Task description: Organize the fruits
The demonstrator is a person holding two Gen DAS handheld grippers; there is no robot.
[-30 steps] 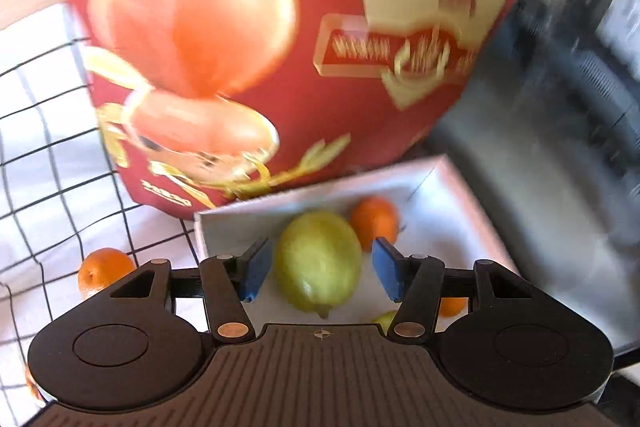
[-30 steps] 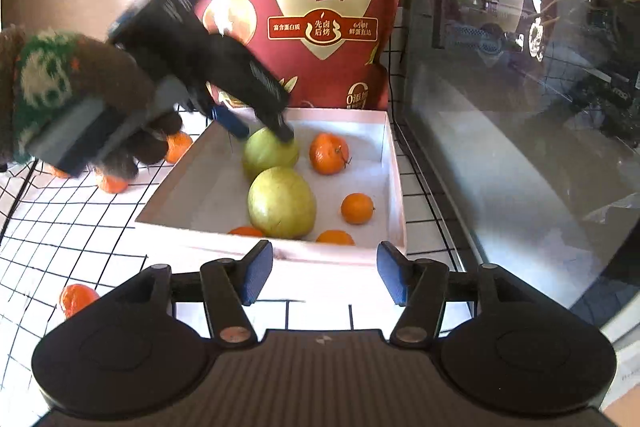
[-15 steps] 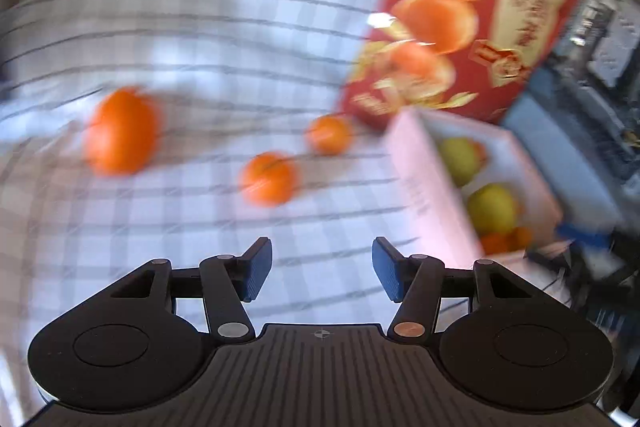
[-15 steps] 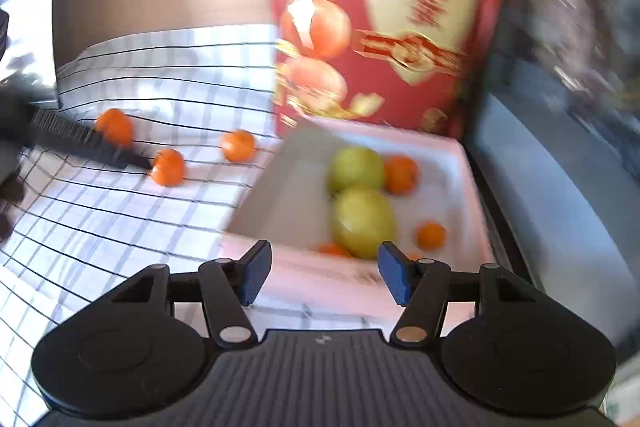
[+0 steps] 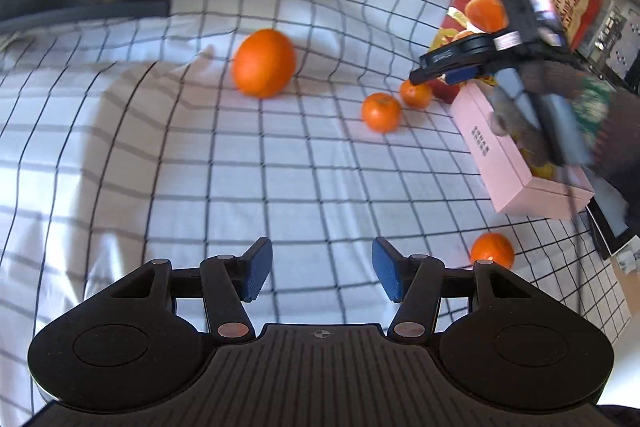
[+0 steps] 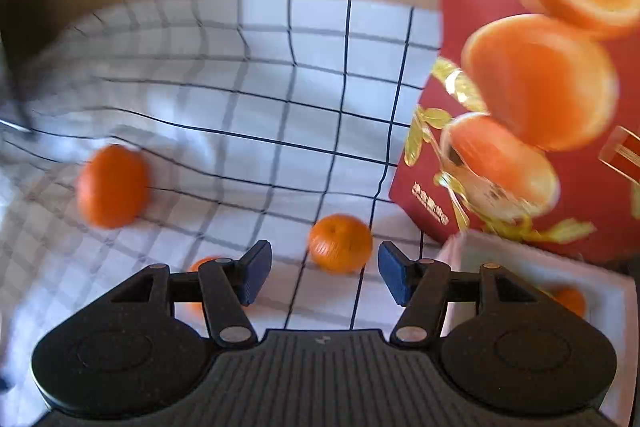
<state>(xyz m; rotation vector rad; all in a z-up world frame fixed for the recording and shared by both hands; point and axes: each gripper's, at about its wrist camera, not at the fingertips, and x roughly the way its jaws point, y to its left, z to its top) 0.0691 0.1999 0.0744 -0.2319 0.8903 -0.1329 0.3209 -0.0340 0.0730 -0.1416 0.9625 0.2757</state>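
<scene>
A small mandarin [image 6: 340,243] lies on the checked cloth [image 6: 256,99] just ahead of the right hand-held gripper [image 6: 323,277], whose released jaws frame it, far nearer than the left hand-held gripper [image 5: 322,275], also released and empty.

Black claws [image 5: 322,275], blue ribbed pads [image 5: 256,273], silver pivot screws; dark fuzzy glove [image 5: 528,131], green-patterned cuff.

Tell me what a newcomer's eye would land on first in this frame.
Probably the big orange sitting alone on the checked cloth, with two smaller oranges close together to its right, near the pink box. Next, the red bag printed with orange halves, standing behind that box. The right gripper hangs open just in front of a small orange, holding nothing.
</scene>
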